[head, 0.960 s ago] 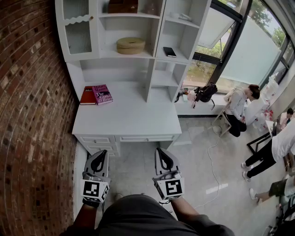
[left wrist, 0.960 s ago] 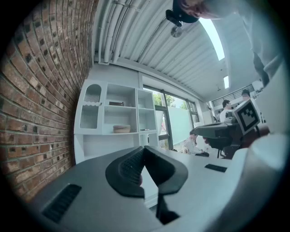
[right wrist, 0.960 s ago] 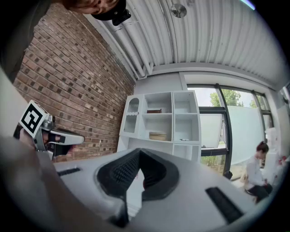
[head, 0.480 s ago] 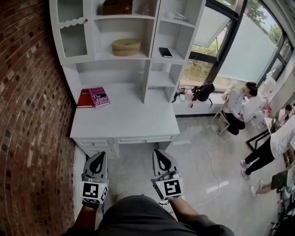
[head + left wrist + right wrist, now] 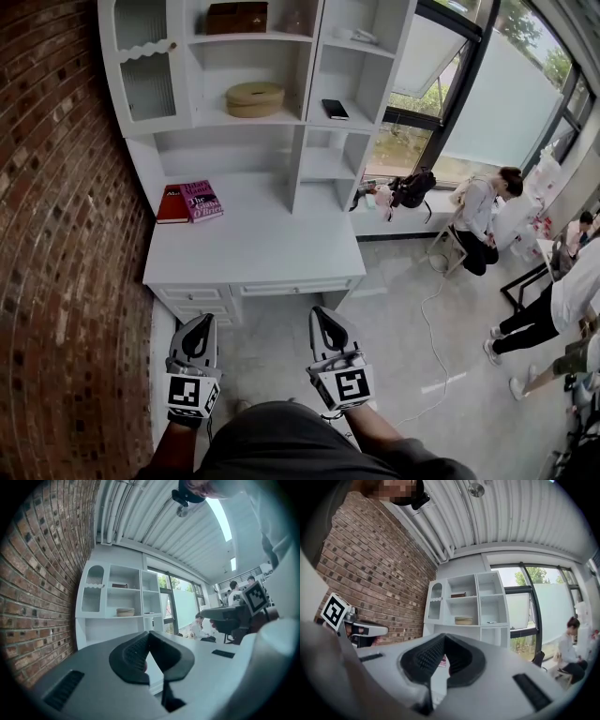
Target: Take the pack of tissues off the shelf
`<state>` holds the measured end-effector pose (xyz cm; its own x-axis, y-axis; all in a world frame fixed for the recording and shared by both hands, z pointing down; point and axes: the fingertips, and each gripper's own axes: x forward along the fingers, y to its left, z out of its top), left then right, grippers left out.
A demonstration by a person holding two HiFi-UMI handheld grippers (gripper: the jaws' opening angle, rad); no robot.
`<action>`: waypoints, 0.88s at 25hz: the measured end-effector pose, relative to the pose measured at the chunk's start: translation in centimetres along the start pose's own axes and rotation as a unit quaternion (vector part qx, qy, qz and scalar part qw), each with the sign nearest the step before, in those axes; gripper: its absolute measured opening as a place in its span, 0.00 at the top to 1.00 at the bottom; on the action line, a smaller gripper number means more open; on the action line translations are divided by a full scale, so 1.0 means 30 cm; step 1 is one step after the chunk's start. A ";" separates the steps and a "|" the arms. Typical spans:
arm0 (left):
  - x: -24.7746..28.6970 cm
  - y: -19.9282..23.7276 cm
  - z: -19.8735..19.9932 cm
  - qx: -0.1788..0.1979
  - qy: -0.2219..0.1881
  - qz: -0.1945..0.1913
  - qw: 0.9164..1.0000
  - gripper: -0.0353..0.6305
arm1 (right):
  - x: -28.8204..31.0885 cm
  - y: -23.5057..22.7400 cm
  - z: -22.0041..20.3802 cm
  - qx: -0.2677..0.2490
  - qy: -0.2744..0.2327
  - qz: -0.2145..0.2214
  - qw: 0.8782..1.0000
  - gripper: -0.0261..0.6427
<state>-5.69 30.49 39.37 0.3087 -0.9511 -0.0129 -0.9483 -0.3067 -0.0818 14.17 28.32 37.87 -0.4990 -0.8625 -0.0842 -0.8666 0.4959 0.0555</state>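
A white desk with a shelf unit stands ahead by the brick wall. On its shelves I see a tan oval lidded box, a brown box, a dark flat item and a pale flat item high on the right, which may be the pack of tissues. My left gripper and right gripper hang side by side in front of the desk, well short of the shelves. Both are shut with nothing in them. In the left gripper view and right gripper view the jaws meet.
Two books, red and pink, lie at the desk's back left. A brick wall runs along the left. On the right are large windows, a dark bag on the sill, a floor cable and several people.
The view has drifted a little, so the desk and shelves sit slightly lower and further left. Both grippers stay shut, side by side, a touch lower in the picture.
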 end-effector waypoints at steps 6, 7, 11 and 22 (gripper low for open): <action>-0.003 -0.013 0.014 0.001 -0.009 -0.020 1.000 0.66 | 0.005 0.027 0.016 0.001 -0.006 0.029 1.000 0.75; 0.001 -0.018 0.015 0.001 -0.007 -0.025 1.000 0.62 | 0.010 0.035 0.018 -0.003 -0.004 0.038 0.999 0.64; 0.015 -0.042 0.023 0.007 -0.009 -0.040 0.999 0.30 | 0.029 0.072 0.029 -0.024 -0.003 0.064 0.998 0.16; 0.077 -0.092 0.027 0.014 0.000 -0.048 0.999 0.26 | 0.039 0.055 0.026 -0.034 -0.005 0.089 0.995 0.09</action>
<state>-2.28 29.17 38.76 0.3988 -0.9170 -0.0038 -0.9116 -0.3960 -0.1105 12.16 28.23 37.10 -0.6443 -0.7608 -0.0780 -0.7628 0.6318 0.1375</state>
